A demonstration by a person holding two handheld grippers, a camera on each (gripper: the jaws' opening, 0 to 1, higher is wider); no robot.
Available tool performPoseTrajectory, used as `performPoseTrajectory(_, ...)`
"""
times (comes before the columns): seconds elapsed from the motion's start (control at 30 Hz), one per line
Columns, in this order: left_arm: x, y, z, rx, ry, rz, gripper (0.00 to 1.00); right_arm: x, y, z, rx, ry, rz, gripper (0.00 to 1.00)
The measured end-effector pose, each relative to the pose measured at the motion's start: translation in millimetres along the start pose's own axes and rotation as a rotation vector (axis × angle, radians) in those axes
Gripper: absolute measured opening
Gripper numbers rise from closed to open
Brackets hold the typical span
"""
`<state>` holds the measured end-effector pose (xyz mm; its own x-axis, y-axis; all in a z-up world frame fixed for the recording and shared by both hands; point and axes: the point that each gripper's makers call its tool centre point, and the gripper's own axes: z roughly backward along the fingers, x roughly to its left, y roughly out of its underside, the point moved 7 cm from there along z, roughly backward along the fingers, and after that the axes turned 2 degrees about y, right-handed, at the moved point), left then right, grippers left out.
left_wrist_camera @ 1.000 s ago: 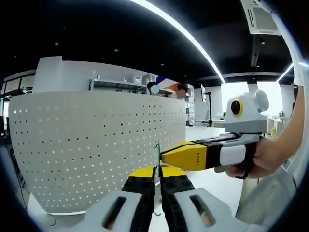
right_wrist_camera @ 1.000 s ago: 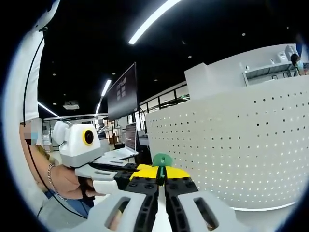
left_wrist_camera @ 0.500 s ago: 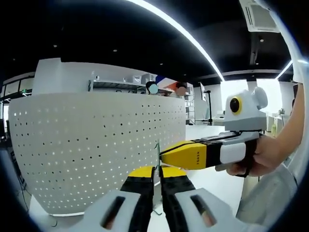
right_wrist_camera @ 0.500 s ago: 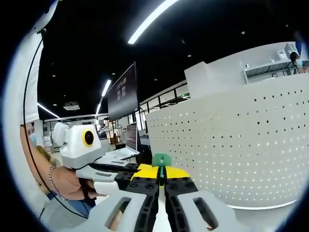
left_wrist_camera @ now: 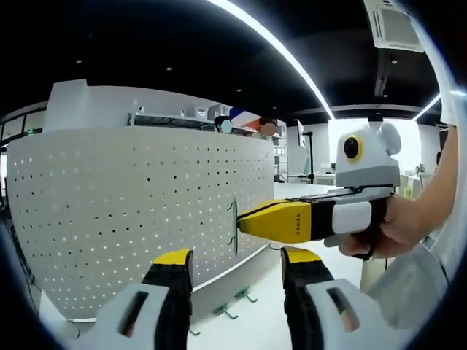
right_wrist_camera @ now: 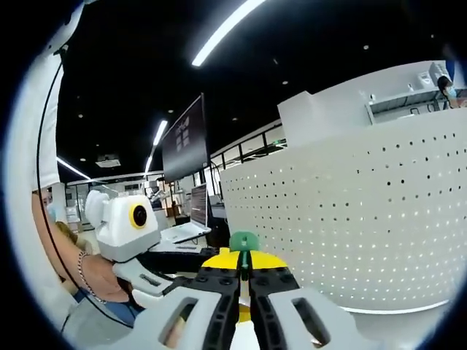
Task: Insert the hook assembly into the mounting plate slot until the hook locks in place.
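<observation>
Left gripper view, left hand-held gripper (left_wrist_camera: 237, 266) agape (empty), right hand-held gripper (left_wrist_camera: 241, 221) pinching thin wire hook (left_wrist_camera: 233, 226) against perforated pegboard (left_wrist_camera: 131, 211).

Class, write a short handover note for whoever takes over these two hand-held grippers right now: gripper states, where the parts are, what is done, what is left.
Left hand-held gripper: jaws open, holding nothing.
Right hand-held gripper: shut on the green hook, held up beside the white perforated panel.
More hooks lie at the foot of the panel.
Done: the hook is carried by the right gripper alone.
Left: seat the hook in a panel slot until it locks; I cannot tell whether it is in yet.
</observation>
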<state>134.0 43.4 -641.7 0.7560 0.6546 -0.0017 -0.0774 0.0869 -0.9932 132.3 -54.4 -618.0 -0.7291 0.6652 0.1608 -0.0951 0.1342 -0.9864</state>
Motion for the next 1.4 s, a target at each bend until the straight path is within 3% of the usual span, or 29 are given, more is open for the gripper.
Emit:
performPoseTrajectory(0.1, -1.0, 2.2, -0.2, 0.003, 0.006, -0.007, 0.61, 0.4, 0.6, 0.3, 0.003, -0.002, -0.002, 0.0)
performPoseTrajectory(0.2, -0.7, 2.8, -1.6, -0.003, 0.0, -0.002, 0.74, 0.4, 1.1, 0.6, 0.005, -0.002, -0.003, 0.0)
performPoseTrajectory(0.27, -0.6, 2.9, -2.1, -0.003, -0.001, -0.003, 0.77, 0.3, 1.2, 0.6, 0.006, -0.001, -0.001, 0.0)
performPoseTrajectory(0.6, 0.8, 9.3, -1.2, 0.033, -0.001, -0.008, 0.76, 1.1, -0.6, -0.2, 0.012, -0.004, 0.015, 0.0)
performPoseTrajectory(1.2, 0.6, 64.3, 19.9, 0.186, -0.008, 0.049, 0.74, -21.8, -23.6, -2.5, 0.031, 0.12, 0.091, 0.0)
performPoseTrajectory(1.4, 0.5, 72.8, 24.9, 0.209, -0.017, 0.054, 0.73, -31.3, -27.0, -3.4, 0.038, 0.16, 0.093, 0.0)
